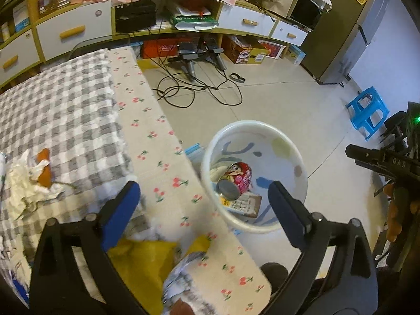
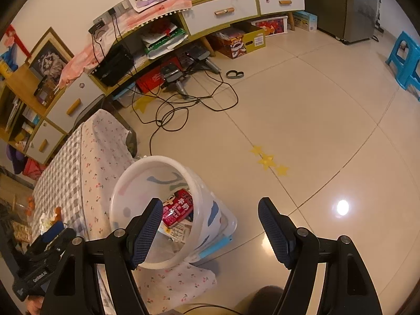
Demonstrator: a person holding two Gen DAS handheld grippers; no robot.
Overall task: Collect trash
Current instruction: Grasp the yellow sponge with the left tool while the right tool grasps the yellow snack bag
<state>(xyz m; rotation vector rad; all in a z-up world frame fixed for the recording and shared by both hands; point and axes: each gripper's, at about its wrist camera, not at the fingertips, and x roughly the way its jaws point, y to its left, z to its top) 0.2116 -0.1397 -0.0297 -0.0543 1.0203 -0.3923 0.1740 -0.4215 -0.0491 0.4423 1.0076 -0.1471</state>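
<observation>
We hold the left gripper (image 1: 202, 202) wide open and empty above the white bin (image 1: 252, 176), where a red can (image 1: 237, 181) and a flat packet (image 1: 245, 204) already lie. Our right gripper (image 2: 208, 225) hangs partly open, holding nothing, beside the bin's rim. Crumpled tissue (image 1: 29, 186) waits at nine o'clock on the checked surface (image 1: 65, 110); reaching across, we could snag the cherry-print cloth (image 1: 157, 141) or knock the bin, which stands tight against the surface's edge. Beyond, at twelve o'clock, cables (image 1: 199, 89) trail over the tiled floor (image 1: 288, 99) below a cluttered cabinet (image 1: 244, 21); a blue stool (image 1: 367, 113) stands at two.
</observation>
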